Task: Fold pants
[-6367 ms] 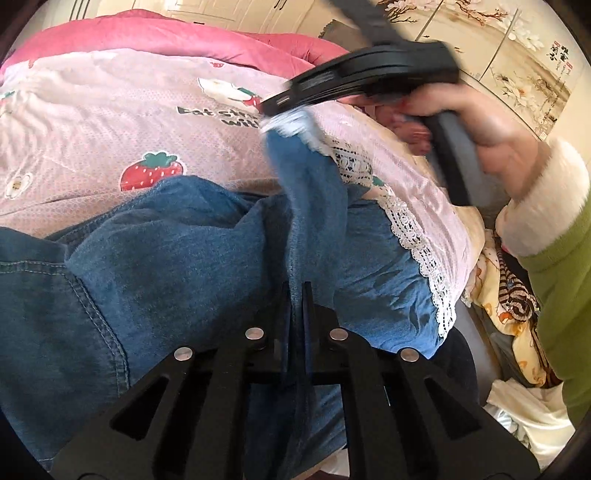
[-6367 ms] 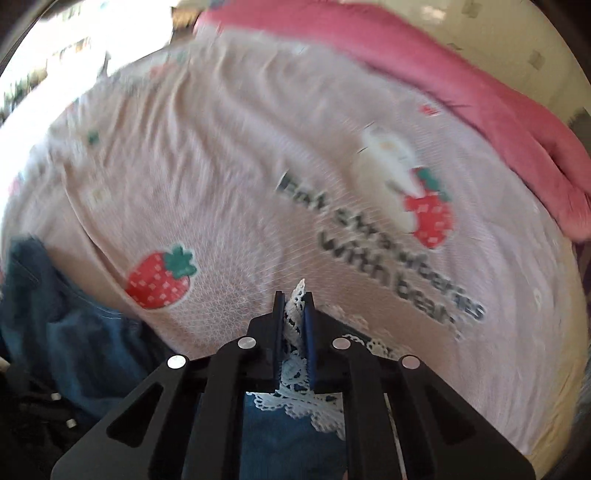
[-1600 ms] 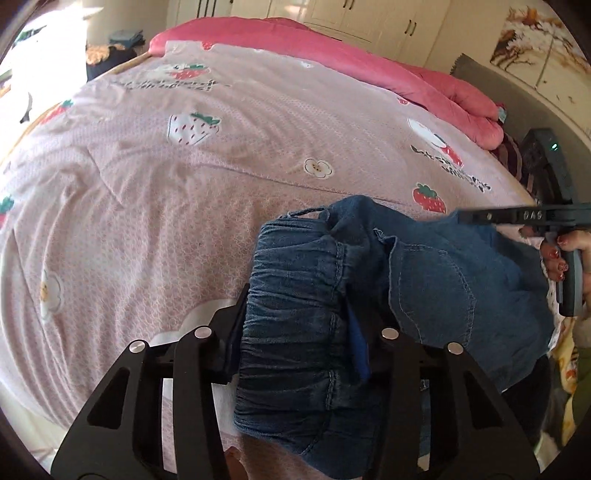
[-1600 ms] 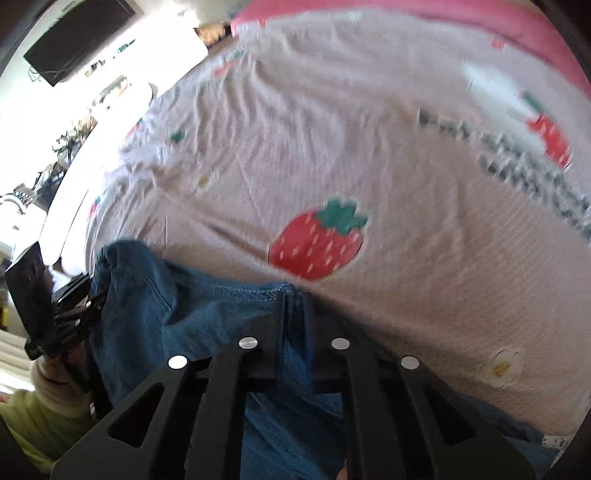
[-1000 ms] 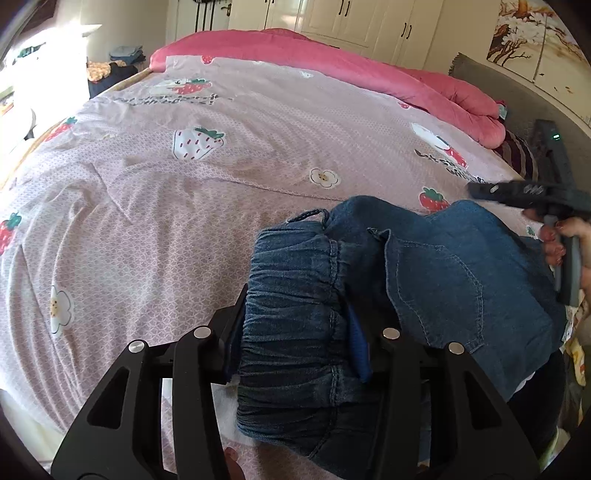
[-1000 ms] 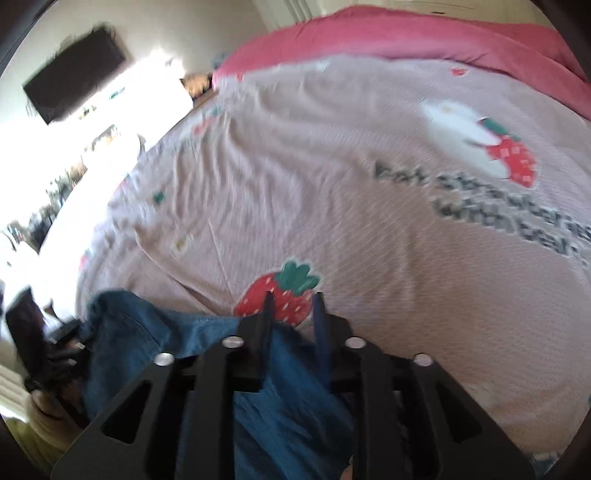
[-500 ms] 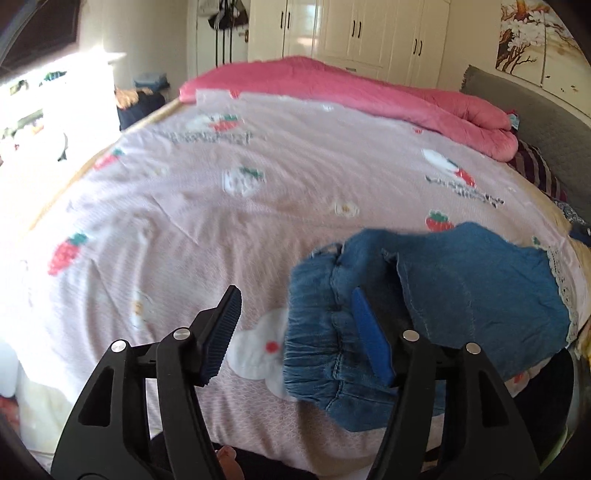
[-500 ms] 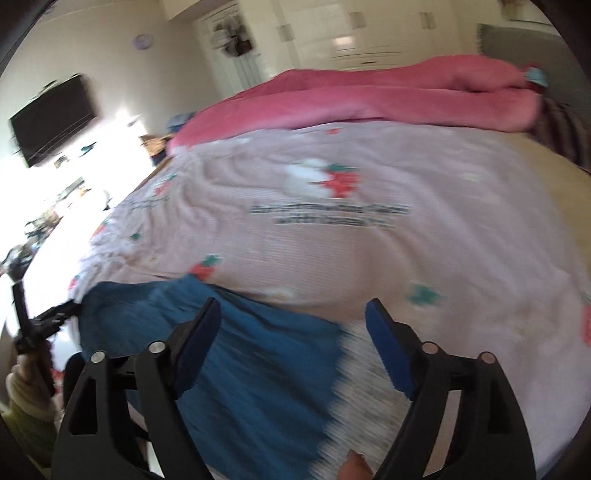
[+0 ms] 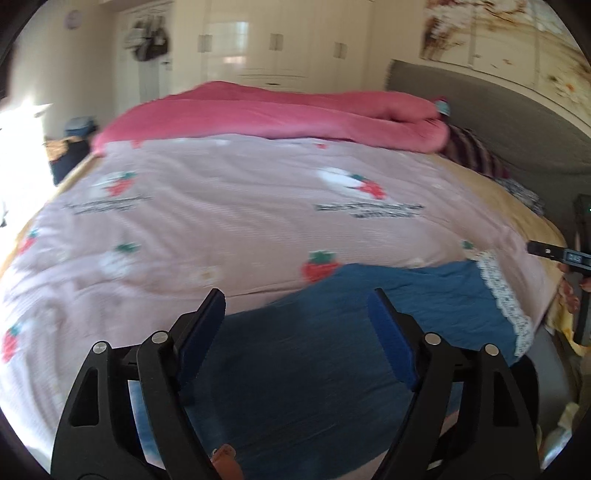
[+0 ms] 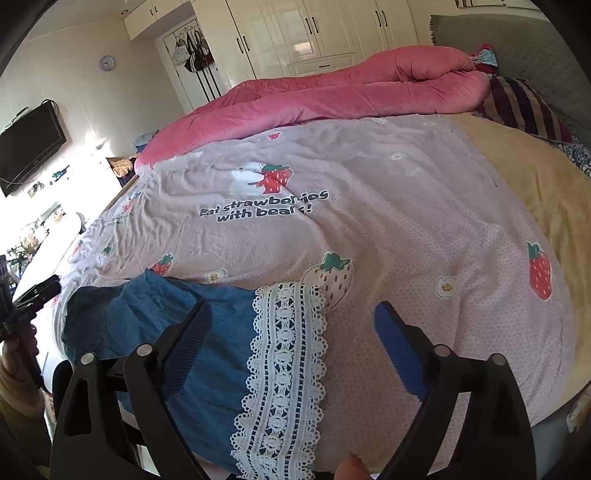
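The blue denim pants [image 9: 332,354] lie folded on the near edge of the pink strawberry bedspread [image 9: 236,221]. Their white lace hem [image 9: 506,299] points right. My left gripper [image 9: 297,328] is open and empty, raised above the waist end. In the right wrist view the pants [image 10: 207,332] lie at lower left with the lace hem [image 10: 284,369] in the middle. My right gripper [image 10: 291,332] is open and empty, held above the hem. The other gripper shows at each view's edge.
A rolled pink duvet [image 10: 332,92] lies across the far side of the bed. A grey headboard [image 9: 498,122] and striped pillow [image 10: 524,110] are at right. White wardrobes [image 10: 314,33] stand behind; a TV [image 10: 29,147] hangs at left.
Both grippers have let go of the pants, opened wide and pulled back and up from the bed. The pants now lie flat at the bed's near edge.
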`<state>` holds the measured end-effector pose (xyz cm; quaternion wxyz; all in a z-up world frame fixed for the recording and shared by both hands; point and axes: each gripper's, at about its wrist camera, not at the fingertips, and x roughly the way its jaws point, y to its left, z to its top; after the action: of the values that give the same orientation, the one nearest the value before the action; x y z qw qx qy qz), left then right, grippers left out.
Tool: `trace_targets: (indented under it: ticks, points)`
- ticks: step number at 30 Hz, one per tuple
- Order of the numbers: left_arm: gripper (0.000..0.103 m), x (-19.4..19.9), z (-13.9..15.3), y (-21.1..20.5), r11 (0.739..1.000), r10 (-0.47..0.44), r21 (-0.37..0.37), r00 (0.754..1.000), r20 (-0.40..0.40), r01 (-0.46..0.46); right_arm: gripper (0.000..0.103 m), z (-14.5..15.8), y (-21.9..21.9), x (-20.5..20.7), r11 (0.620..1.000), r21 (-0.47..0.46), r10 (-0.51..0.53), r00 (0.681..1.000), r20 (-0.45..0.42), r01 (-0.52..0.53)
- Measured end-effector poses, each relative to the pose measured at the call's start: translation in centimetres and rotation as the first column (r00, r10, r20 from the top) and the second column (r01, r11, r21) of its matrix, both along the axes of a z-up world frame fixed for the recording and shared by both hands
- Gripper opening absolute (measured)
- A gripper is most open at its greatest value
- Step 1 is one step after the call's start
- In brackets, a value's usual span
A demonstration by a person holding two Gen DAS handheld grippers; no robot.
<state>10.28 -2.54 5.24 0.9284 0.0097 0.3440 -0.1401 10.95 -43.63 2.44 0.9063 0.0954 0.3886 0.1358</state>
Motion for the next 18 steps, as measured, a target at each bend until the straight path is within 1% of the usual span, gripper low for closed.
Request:
trace_targets:
  ticks: [2, 3, 5, 6, 8, 13, 15, 16, 17, 18]
  points:
    - [0.072, 1.2, -0.9, -1.8, 0.999, -0.049, -0.007, 0.998, -0.025, 0.049, 0.089, -0.5, 0.1, 0.8, 1.000, -0.007, 0.008, 1.000, -0.023, -0.008]
    - [0.072, 2.1, -1.6, -3.2, 0.997, -0.073, 0.024, 0.997, -0.031, 0.073, 0.089, -0.7, 0.1, 1.1, 1.000, -0.006, 0.012, 1.000, -0.029, -0.012]
    - [0.072, 3.1, -2.5, -4.9, 0.990, -0.100, 0.097, 0.995, -0.017, 0.101, 0.089, -1.6, 0.2, 2.0, 1.000, 0.000, 0.021, 0.998, -0.057, -0.021]
    - [0.072, 4.0, -3.2, -5.8, 0.985, -0.121, 0.119, 0.992, -0.035, 0.124, 0.089, -1.9, 0.3, 2.3, 1.000, 0.004, 0.024, 0.998, -0.065, -0.024]
    - [0.072, 5.2, -4.2, -6.3, 0.981, -0.158, 0.095, 0.983, -0.089, 0.166, 0.089, -2.8, 0.3, 3.2, 0.999, 0.028, 0.027, 0.996, -0.090, -0.024]
    - [0.072, 7.7, -6.1, -7.3, 0.976, -0.179, 0.098, 0.974, -0.137, 0.194, 0.088, -4.4, 0.5, 5.2, 0.997, 0.072, 0.031, 0.990, -0.135, -0.022]
    - [0.070, 8.7, -6.8, -7.5, 0.977, -0.184, 0.078, 0.968, -0.168, 0.200, 0.082, -4.7, 0.8, 5.6, 0.996, 0.079, 0.040, 0.988, -0.147, -0.029]
    - [0.065, 9.0, -7.0, -7.4, 0.977, -0.186, 0.070, 0.966, -0.179, 0.201, 0.075, -4.9, 1.1, 5.9, 0.997, 0.075, 0.045, 0.987, -0.153, -0.033]
    - [0.062, 9.4, -7.3, -7.4, 0.979, -0.182, 0.061, 0.965, -0.188, 0.196, 0.070, -5.1, 1.2, 6.0, 0.997, 0.071, 0.042, 0.987, -0.157, -0.032]
    - [0.061, 9.7, -7.5, -7.4, 0.979, -0.182, 0.055, 0.963, -0.200, 0.196, 0.068, -5.2, 1.3, 6.1, 0.996, 0.079, 0.049, 0.985, -0.163, -0.037]
